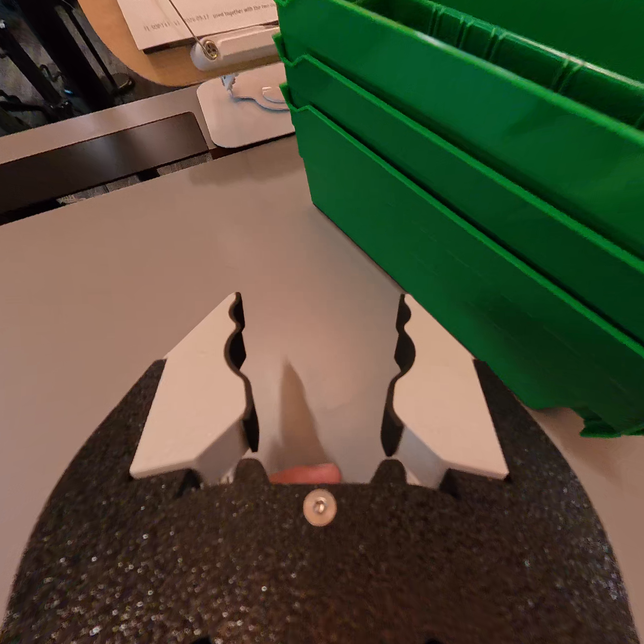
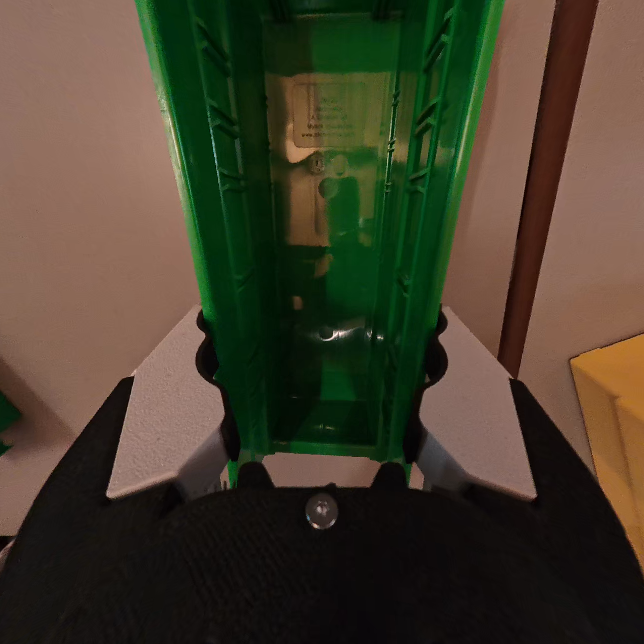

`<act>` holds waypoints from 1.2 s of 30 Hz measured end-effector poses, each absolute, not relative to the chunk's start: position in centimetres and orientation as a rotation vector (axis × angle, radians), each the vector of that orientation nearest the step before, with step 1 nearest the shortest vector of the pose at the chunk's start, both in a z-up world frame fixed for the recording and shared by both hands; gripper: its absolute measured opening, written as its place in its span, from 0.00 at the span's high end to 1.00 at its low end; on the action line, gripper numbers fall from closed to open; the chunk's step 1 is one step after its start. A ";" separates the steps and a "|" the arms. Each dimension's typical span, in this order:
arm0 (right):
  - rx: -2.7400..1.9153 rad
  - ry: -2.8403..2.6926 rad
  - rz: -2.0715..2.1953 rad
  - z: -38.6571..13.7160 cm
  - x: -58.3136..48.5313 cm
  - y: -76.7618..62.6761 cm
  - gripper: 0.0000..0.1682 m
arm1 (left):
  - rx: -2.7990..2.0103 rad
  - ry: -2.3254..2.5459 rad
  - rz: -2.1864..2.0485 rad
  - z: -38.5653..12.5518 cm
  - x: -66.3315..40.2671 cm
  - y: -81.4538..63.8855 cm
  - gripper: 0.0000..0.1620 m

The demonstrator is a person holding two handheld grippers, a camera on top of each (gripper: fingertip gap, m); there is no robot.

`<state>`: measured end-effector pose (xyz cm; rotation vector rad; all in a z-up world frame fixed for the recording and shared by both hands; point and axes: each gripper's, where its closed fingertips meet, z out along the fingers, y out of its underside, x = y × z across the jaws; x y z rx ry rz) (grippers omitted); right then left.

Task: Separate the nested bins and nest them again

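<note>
A stack of nested green bins (image 1: 488,216) stands on the grey table at the right of the left wrist view; three rims show one above another. My left gripper (image 1: 319,299) is open and empty over the table, just left of the stack's lowest bin. My right gripper (image 2: 320,313) is shut on the two long side walls of a narrow green bin (image 2: 324,226), which I look straight into; its glossy floor mirrors the room. A label (image 2: 326,115) sits on the bin's floor farther in.
The grey table (image 1: 139,278) ends at a dark edge at the far left. A white pad (image 1: 244,115) and a white box (image 1: 209,21) lie behind the stack. A yellow bin (image 2: 613,418) sits at the right of the right wrist view, a brown strip (image 2: 550,174) beyond it.
</note>
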<state>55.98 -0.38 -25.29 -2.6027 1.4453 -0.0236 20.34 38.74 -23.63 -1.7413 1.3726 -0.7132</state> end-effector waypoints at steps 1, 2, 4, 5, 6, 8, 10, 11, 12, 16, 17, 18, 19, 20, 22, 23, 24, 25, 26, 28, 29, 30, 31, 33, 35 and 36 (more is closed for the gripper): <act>-2.604 1.446 -0.019 -25.4 56.0 -0.4 0.26 | -1.754 1.356 -0.726 -23.4 20.5 38.7 0.47; -2.609 1.444 -0.017 -25.4 56.0 -0.4 0.26 | -1.762 1.339 -0.747 -23.0 20.8 38.5 0.47; -2.622 1.448 0.002 -25.3 55.8 -0.4 0.31 | -1.745 1.333 -0.777 -22.4 21.3 38.0 0.47; -2.622 1.455 0.012 -25.3 55.8 -0.4 0.32 | -1.732 1.345 -0.768 -22.4 21.5 37.8 0.47; -2.619 1.463 0.020 -25.2 55.7 -0.4 0.33 | -1.722 1.365 -0.745 -22.6 21.5 37.7 0.47; -2.619 1.467 0.031 -25.2 55.7 -0.4 0.36 | -1.722 1.384 -0.706 -23.1 21.4 37.8 0.47; -2.625 1.469 0.042 -25.2 55.6 -0.4 0.38 | -1.733 1.376 -0.726 -23.4 21.4 37.6 0.47; -2.628 1.473 0.047 -25.1 55.6 -0.4 0.39 | -1.745 1.362 -0.751 -23.4 21.3 37.5 0.47; -2.629 1.479 0.052 -25.1 55.5 -0.4 0.40 | -1.759 1.344 -0.779 -23.5 21.3 37.4 0.47; -2.617 1.497 0.099 -25.0 54.7 -0.2 0.42 | -1.763 1.371 -0.815 -23.6 21.5 36.6 0.47; -2.599 1.504 0.122 -24.9 54.5 -0.1 0.42 | -1.752 1.377 -0.811 -23.4 21.6 36.6 0.47; -2.578 1.512 0.155 -24.7 54.1 0.1 0.43 | -1.735 1.390 -0.812 -23.1 21.7 36.4 0.47; -2.554 1.516 0.183 -24.5 53.9 0.4 0.43 | -1.707 1.414 -0.815 -22.8 21.9 36.0 0.47; -2.531 1.518 0.200 -24.1 53.7 0.6 0.43 | -1.676 1.437 -0.808 -22.7 21.9 35.8 0.47; -2.502 1.522 0.195 -23.1 53.4 0.7 0.43 | -1.647 1.455 -0.790 -22.7 21.7 35.6 0.47; -2.500 1.519 0.180 -22.5 53.2 0.7 0.44 | -1.643 1.464 -0.801 -22.8 21.6 35.3 0.47; -2.505 1.513 0.169 -21.8 52.8 0.9 0.44 | -1.646 1.466 -0.816 -22.8 21.5 35.2 0.47; -2.522 1.500 0.161 -21.1 52.3 1.0 0.44 | -1.654 1.466 -0.828 -22.9 21.5 35.1 0.47; -2.534 1.476 0.146 -20.2 51.8 1.4 0.44 | -1.659 1.467 -0.838 -23.0 21.4 35.0 0.47; -2.545 1.427 0.106 -18.1 51.0 2.4 0.45 | -1.656 1.455 -0.850 -22.7 21.2 35.2 0.47; -2.545 1.401 0.081 -17.0 50.6 3.1 0.45 | -1.651 1.447 -0.855 -22.5 21.1 35.3 0.47; -2.543 1.374 0.062 -15.9 50.1 3.8 0.45 | -1.651 1.441 -0.858 -22.3 21.0 35.4 0.47; -2.542 1.342 0.055 -14.8 49.5 4.7 0.45 | -1.654 1.436 -0.859 -22.2 20.9 35.6 0.47; -2.536 1.267 0.065 -12.6 47.9 6.9 0.44 | -1.650 1.423 -0.866 -21.9 20.7 35.8 0.47; -2.527 1.178 0.083 -10.5 46.1 9.5 0.44 | -1.642 1.418 -0.865 -21.5 20.5 35.9 0.47; -2.523 1.139 0.093 -9.5 45.1 10.9 0.44 | -1.639 1.417 -0.858 -21.4 20.4 36.0 0.47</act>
